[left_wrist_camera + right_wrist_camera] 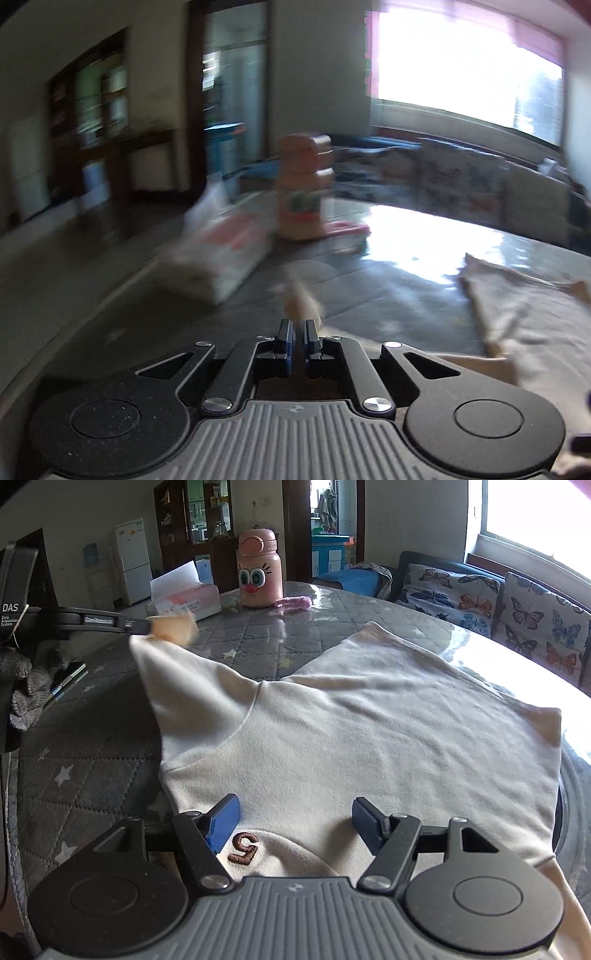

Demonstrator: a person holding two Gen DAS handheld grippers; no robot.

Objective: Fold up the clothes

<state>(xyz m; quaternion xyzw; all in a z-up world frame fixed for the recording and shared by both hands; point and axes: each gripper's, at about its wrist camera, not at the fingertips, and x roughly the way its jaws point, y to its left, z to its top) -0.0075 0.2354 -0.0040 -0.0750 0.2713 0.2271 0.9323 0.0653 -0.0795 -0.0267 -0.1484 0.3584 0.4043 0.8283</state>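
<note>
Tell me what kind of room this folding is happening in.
Likely a home living or dining room: a sofa with butterfly-print cushions under a window, a white fridge by a wooden cabinet, and a table with a quilted star-pattern cover.

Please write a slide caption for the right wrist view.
Open right gripper above cream fleece sweater; left gripper lifts its sleeve.

Far table edge blocked: tissue pack, pink bottle; near quilt open.
</note>
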